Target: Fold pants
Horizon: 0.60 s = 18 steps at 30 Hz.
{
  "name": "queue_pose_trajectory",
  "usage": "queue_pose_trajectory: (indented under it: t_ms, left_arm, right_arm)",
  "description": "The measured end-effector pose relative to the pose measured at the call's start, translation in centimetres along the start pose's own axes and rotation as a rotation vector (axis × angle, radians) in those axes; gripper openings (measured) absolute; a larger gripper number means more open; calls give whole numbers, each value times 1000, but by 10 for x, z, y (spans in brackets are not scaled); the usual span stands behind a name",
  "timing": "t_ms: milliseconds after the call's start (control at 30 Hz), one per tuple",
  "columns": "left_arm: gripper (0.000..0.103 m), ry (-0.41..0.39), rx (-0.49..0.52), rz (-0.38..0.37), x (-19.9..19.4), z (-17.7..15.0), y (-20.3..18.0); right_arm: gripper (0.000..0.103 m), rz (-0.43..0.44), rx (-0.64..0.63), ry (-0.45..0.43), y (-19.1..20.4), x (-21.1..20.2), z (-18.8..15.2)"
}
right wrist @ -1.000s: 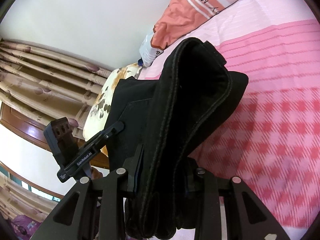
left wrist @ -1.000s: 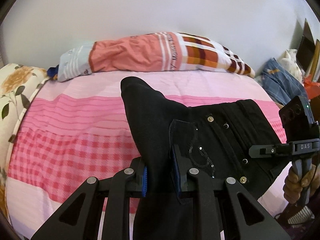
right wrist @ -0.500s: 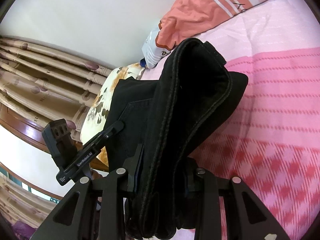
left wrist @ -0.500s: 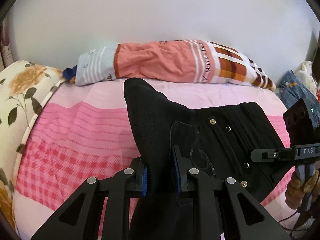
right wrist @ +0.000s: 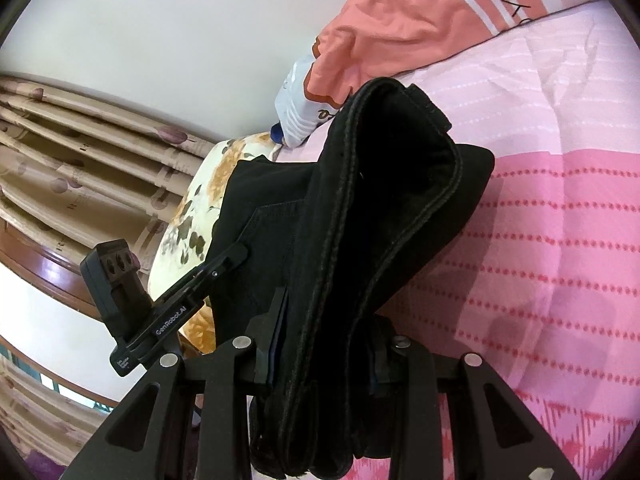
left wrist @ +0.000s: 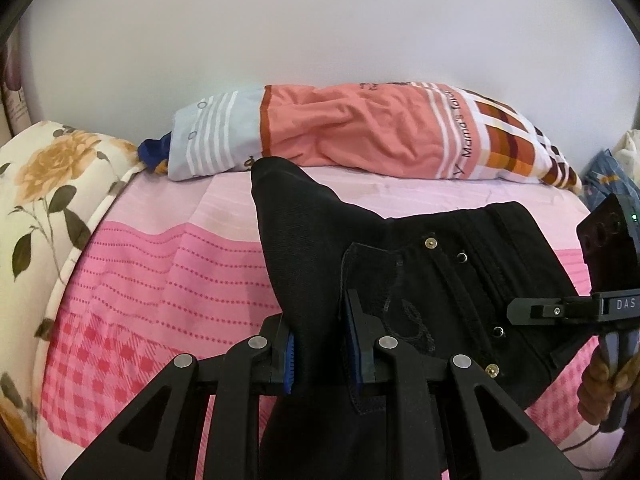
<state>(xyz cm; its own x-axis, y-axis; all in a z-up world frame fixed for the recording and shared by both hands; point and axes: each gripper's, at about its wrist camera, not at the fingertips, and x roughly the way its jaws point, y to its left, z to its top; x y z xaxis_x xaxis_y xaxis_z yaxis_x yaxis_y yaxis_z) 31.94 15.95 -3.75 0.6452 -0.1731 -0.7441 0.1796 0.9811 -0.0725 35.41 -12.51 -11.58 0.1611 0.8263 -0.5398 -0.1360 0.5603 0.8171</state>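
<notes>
Black pants [left wrist: 440, 280] with metal studs and a stitched pocket hang stretched between both grippers above the pink bed [left wrist: 160, 280]. My left gripper [left wrist: 324, 344] is shut on a bunched fold at one end of the waist, blue pads pressing the cloth. My right gripper [right wrist: 326, 344] is shut on a thick roll of waistband [right wrist: 380, 220] that stands up between its fingers. In the left wrist view the right gripper's body [left wrist: 608, 280] and the hand holding it show at the far right. In the right wrist view the left gripper's body [right wrist: 132, 304] shows at the lower left.
A salmon, white and plaid bolster pillow [left wrist: 360, 136] lies along the wall at the head of the bed. A floral pillow [left wrist: 48, 184] sits at the left edge. Denim clothing [left wrist: 608, 180] is heaped at the far right. Curtains [right wrist: 80, 152] hang beyond the bed's side.
Both grippers have carried the pants forward over the bed toward the bolster pillow, which now looks nearer and larger. Both grips are unchanged.
</notes>
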Motion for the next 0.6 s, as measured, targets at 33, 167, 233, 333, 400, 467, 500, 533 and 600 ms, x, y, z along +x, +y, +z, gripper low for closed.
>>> queue_pose_trajectory:
  t_ms: [33,167,233,333,400,467,500,533,600]
  left_arm:
    - [21,3,-2,1,3,1,2]
    - [21,11,-7,2,13,3,9]
    - [21,13,-10,3,17,3,12]
    - [21,19,-17,1,23,3,17]
    - [21,23,-18,1,26,3,19]
    - [21,25,-20,2,28,3,21]
    - [21,24,-23,1,29,3,23]
    - [21,24,-25,0,30,3,23]
    - [21,26,-28,-2,31,3,25]
  right_arm:
    - [30,-2,1,2,-1,2,1]
    - [30,-8,5,7,-3,10,5]
    - [30,-12,4,9,-3,12,6]
    - [30,-19,7,14,-4,16,8]
    - [30,-21,9,16,-5,18,8]
    - [30,-21,8,15,-5,19,9]
    - [30,-21,7,15,-5,18,9]
    - [30,-22,6,15,-5,18,9]
    - [30,-23,8,15,-5,19,9]
